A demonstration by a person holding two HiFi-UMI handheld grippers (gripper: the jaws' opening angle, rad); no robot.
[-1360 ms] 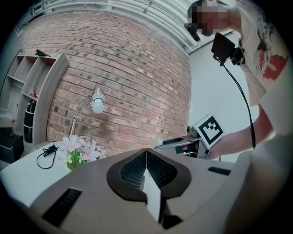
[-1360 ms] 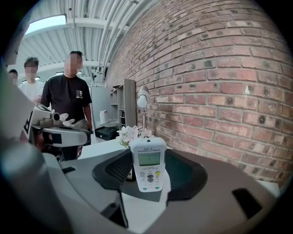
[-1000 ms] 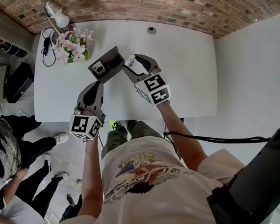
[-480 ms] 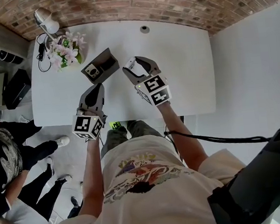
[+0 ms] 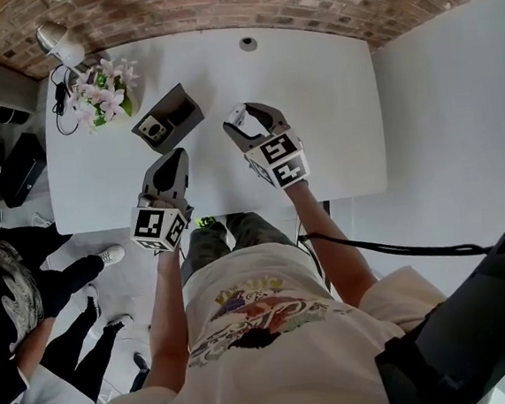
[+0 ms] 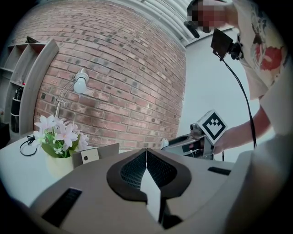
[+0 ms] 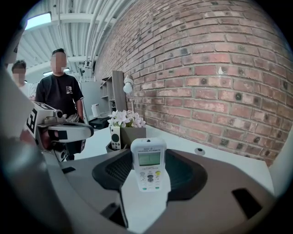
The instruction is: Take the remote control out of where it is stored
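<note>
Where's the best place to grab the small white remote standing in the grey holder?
Probably its top end, coming straight down from above: the small white remote stands upright at the front of the grey holder, so its foot is seated there and its top looks clear.

Bright, even light, soft shadows; the white rectangular desk (image 5: pixel 314 102) is nearly blown out. Fisheye distortion curves the red brick wall (image 5: pixel 215 0), and black corners ring both gripper views. The grey left claw (image 6: pixel 146 157) is blurred close up; the white remote control (image 7: pixel 148 163) sharp.
</note>
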